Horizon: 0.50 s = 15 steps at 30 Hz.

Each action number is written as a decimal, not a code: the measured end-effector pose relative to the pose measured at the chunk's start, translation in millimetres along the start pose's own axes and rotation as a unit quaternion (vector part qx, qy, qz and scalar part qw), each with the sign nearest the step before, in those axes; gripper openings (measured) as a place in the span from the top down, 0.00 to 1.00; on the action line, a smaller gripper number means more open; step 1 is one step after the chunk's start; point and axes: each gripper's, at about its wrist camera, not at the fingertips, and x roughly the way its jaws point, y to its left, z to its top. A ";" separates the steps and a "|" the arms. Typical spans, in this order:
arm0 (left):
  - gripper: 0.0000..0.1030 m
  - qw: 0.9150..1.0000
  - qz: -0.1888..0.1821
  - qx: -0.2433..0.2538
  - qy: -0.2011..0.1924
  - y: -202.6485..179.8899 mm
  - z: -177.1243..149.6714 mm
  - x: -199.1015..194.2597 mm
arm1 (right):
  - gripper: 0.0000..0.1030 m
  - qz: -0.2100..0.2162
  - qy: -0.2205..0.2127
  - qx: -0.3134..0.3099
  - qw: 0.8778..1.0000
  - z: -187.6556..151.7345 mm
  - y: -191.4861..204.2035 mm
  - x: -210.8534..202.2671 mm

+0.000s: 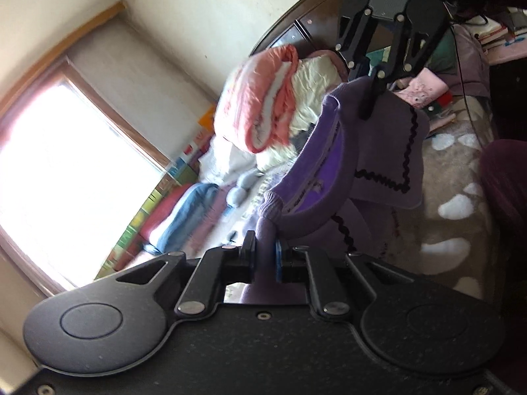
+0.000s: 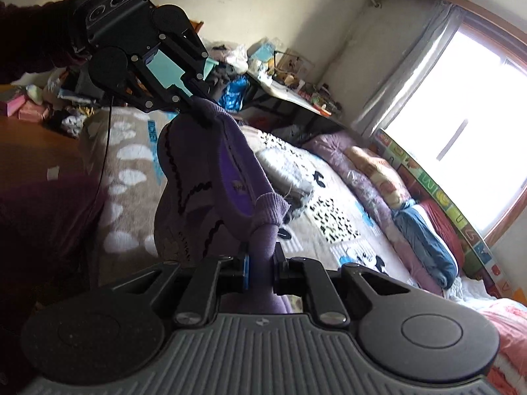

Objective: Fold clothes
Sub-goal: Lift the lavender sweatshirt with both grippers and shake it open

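Observation:
A purple knit garment (image 1: pixel 332 161) with black wavy trim hangs in the air between my two grippers, above the bed. My left gripper (image 1: pixel 265 256) is shut on one edge of it. My right gripper (image 1: pixel 370 105) shows in the left wrist view, shut on the other edge. In the right wrist view the purple garment (image 2: pixel 204 177) sags between my right gripper (image 2: pixel 262 268), shut on it near the camera, and my left gripper (image 2: pixel 197 105) farther off, also shut on it.
Below lies a bed with a patterned sheet (image 2: pixel 332 217) and a brown blanket with white patches (image 1: pixel 457 177). A rolled pink and white quilt (image 1: pixel 263 98) and folded blue and red bedding (image 2: pixel 428 230) lie along the window side. A cluttered desk (image 2: pixel 290 92) stands behind.

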 end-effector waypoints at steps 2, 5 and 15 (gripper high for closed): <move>0.91 1.000 0.005 0.012 -0.003 11.3 2.2 1.4 | 0.87 0.002 -0.008 0.001 1.000 10.3 -13.9 -3.7; 0.91 1.000 0.010 0.028 -0.005 28.5 3.0 7.5 | 0.87 0.006 -0.021 0.008 1.000 21.2 -35.0 -3.5; 0.91 0.999 -0.003 0.030 0.028 88.1 -23.6 99.6 | 0.87 0.021 -0.009 0.026 0.999 22.8 -108.7 71.0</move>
